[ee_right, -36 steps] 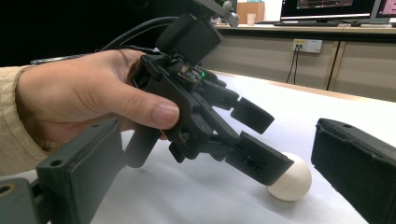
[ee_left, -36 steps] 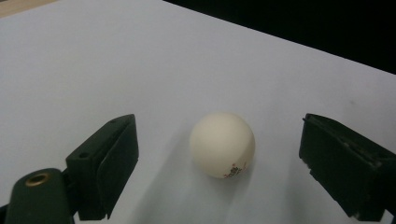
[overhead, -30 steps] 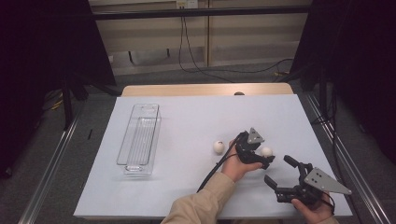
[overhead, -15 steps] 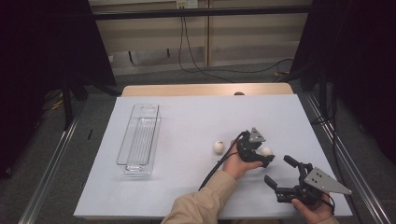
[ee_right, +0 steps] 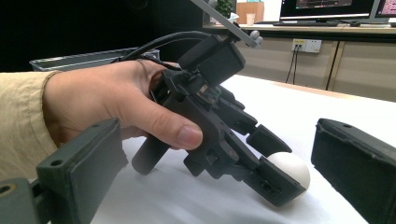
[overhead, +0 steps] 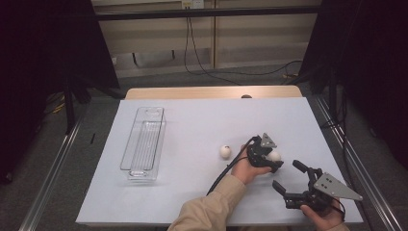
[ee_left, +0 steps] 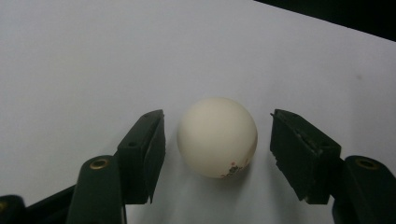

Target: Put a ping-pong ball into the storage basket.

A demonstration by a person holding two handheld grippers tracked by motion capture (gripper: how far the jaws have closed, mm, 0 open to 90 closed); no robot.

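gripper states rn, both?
Left gripper: open, fingers either side of a white ball, gaps visible.
Right gripper: open, holding nothing.

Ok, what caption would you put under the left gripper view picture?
Open left gripper straddling a white ball on the white table, jaws not touching it.

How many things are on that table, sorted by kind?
White balls: 2, one between the open jaws of the left gripper, one loose to its left.
Clear plastic trays: 1.
Hand-held grippers: 2, counting the right gripper.
Total: 5.
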